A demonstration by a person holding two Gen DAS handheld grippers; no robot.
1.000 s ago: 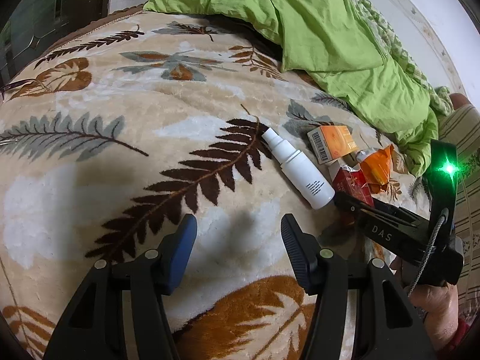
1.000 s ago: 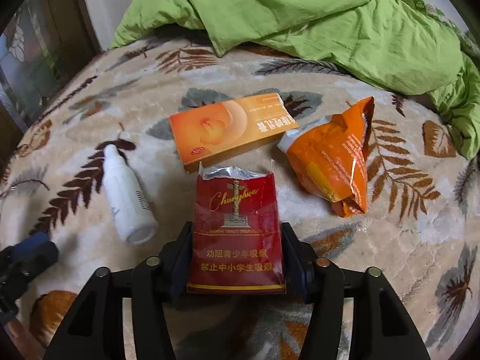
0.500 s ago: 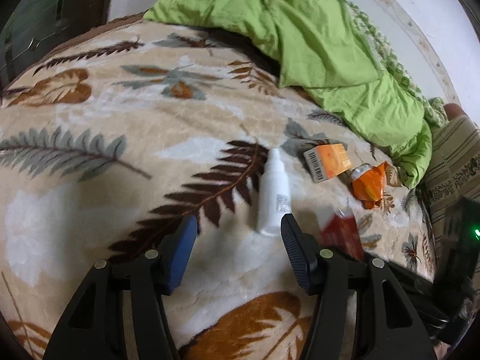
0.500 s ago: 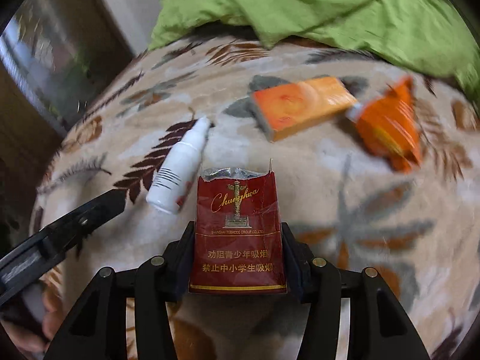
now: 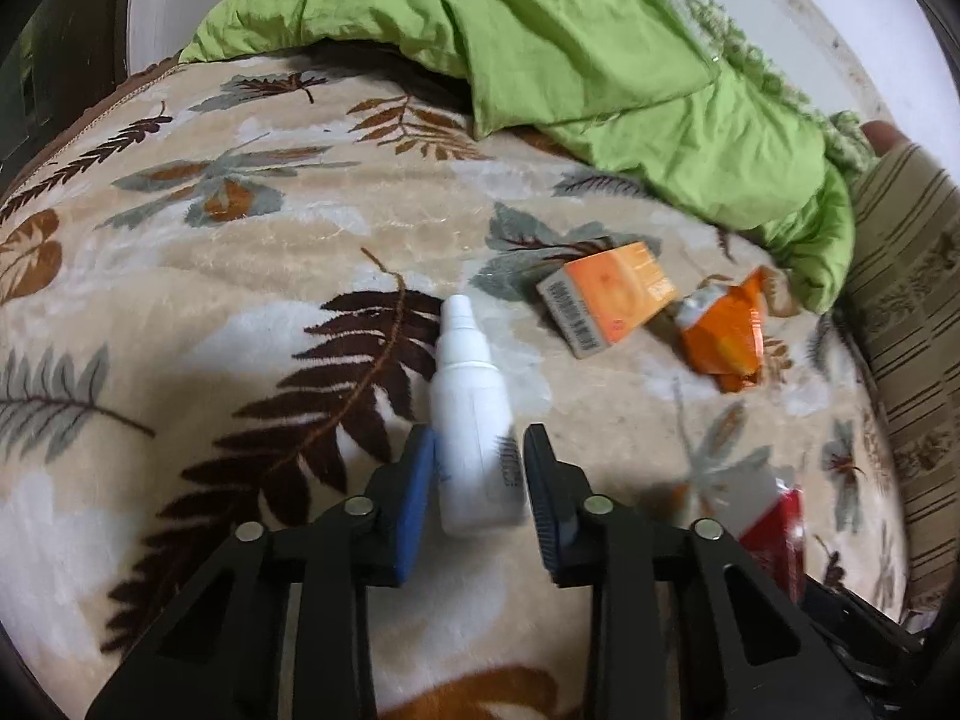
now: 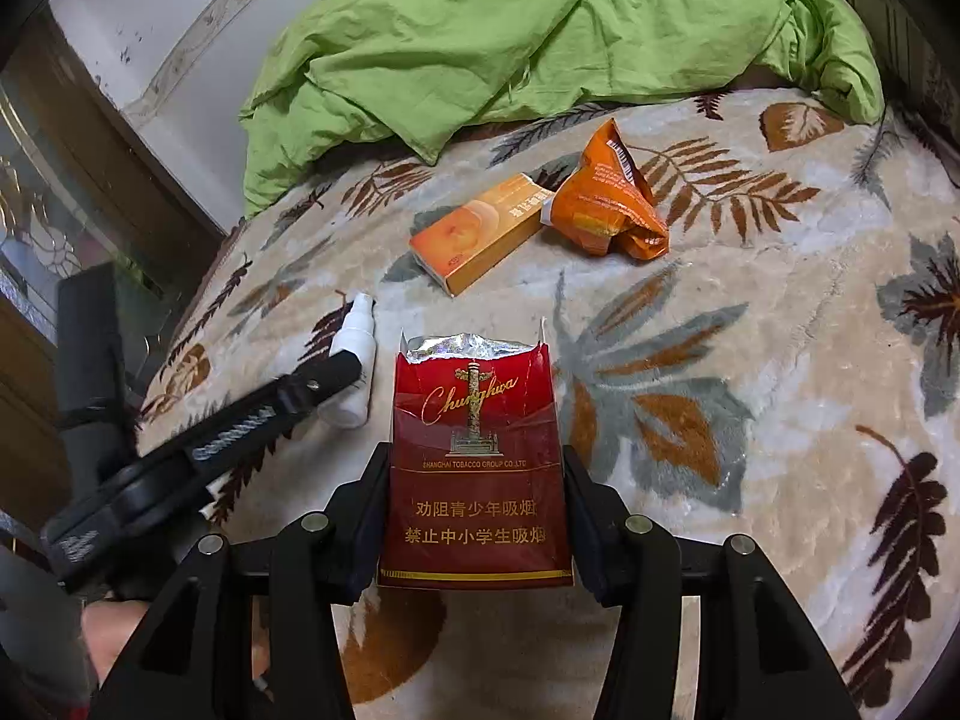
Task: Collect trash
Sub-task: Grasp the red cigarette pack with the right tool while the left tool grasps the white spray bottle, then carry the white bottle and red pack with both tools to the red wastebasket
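My right gripper (image 6: 474, 480) is shut on a red cigarette pack (image 6: 474, 456) and holds it above the bed; the pack also shows at the lower right of the left wrist view (image 5: 774, 531). My left gripper (image 5: 477, 480) has its jaws close on either side of a white spray bottle (image 5: 471, 420) that lies on the leaf-patterned blanket (image 5: 240, 300). The bottle's base sits between the pads. An orange box (image 5: 612, 297) and a crumpled orange wrapper (image 5: 723, 336) lie farther right. In the right wrist view the bottle (image 6: 354, 360), box (image 6: 480, 231) and wrapper (image 6: 606, 204) lie beyond the pack.
A rumpled green quilt (image 5: 600, 60) covers the far side of the bed. A striped cushion (image 5: 906, 330) lies at the right edge. A dark wooden frame (image 6: 72, 192) and a wall stand past the bed's left edge. The left gripper's body (image 6: 210, 438) reaches in from the left.
My left gripper moved forward to the spray bottle and its jaws narrowed around it. My right gripper lifted and drew back with the cigarette pack.
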